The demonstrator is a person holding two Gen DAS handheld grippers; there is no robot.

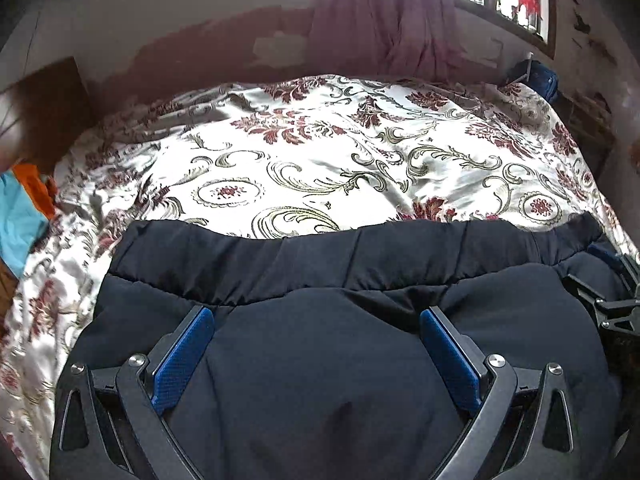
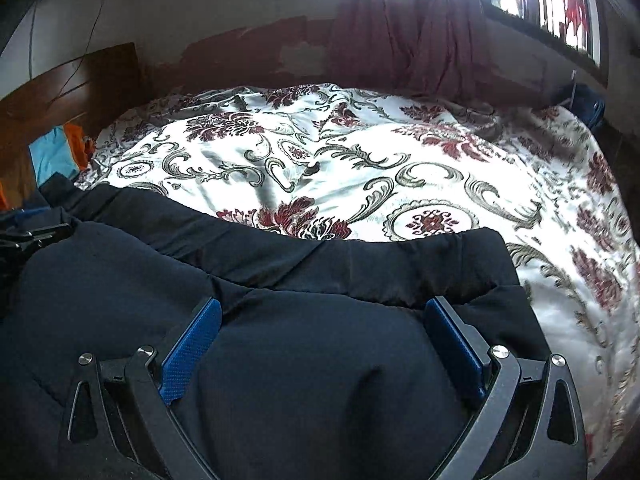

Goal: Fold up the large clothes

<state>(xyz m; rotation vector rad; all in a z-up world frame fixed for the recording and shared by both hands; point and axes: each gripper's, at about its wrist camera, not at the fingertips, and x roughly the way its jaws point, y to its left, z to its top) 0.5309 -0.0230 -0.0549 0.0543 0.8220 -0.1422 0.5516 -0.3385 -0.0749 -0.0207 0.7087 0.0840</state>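
Note:
A large dark navy garment (image 1: 320,264) with an elastic waistband lies on the near part of the bed; it also shows in the right wrist view (image 2: 280,264). My left gripper (image 1: 317,316) is open, its blue pads wide apart over a bulge of the navy cloth. My right gripper (image 2: 323,308) is open the same way over the cloth nearer the garment's right edge. The right gripper's black frame (image 1: 608,308) shows at the right edge of the left wrist view. The cloth between each pair of fingers is not pinched.
The bed is covered by a white floral bedspread (image 1: 320,152), which fills the far half of both views (image 2: 360,168). A wooden headboard (image 2: 72,84) and blue and orange cloth (image 2: 60,152) are at the left. Maroon curtains (image 1: 384,20) hang behind, under windows.

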